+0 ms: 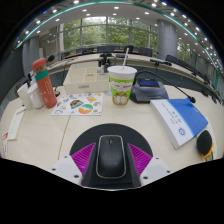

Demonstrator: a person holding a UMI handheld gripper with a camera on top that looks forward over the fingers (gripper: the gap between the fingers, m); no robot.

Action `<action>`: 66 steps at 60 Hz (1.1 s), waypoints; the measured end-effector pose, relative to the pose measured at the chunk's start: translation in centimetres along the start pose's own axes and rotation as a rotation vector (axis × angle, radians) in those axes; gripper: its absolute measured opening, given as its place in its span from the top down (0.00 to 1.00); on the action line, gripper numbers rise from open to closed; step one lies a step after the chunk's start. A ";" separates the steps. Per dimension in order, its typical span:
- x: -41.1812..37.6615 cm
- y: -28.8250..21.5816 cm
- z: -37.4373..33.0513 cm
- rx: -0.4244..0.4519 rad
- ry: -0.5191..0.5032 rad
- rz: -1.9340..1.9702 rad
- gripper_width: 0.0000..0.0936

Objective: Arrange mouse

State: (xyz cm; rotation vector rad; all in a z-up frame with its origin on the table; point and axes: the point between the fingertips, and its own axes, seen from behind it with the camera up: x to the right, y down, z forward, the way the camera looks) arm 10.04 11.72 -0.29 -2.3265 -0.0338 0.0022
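A black computer mouse (111, 150) sits between my gripper's (111, 160) two fingers, its front end pointing away from me. The magenta pads (84, 156) press against both of its sides, so the gripper is shut on the mouse. Under and around the mouse lies a round black mouse mat (110, 131) on the pale wooden table (45, 135). I cannot tell whether the mouse rests on the mat or hangs just above it.
Beyond the mat stands a paper cup with a green pattern (121, 84). To its left are a colourful sheet (78, 104), a red bottle (44, 82) and a white cup (30, 95). To the right lie a dark box (148, 92) and a blue-white booklet (180, 120).
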 end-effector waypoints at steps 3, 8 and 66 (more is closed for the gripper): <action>0.1 -0.4 -1.4 0.003 0.000 0.015 0.11; 0.6 -1.3 -4.9 0.018 0.035 0.019 0.11; -3.2 11.5 -48.7 0.174 0.034 -0.029 0.09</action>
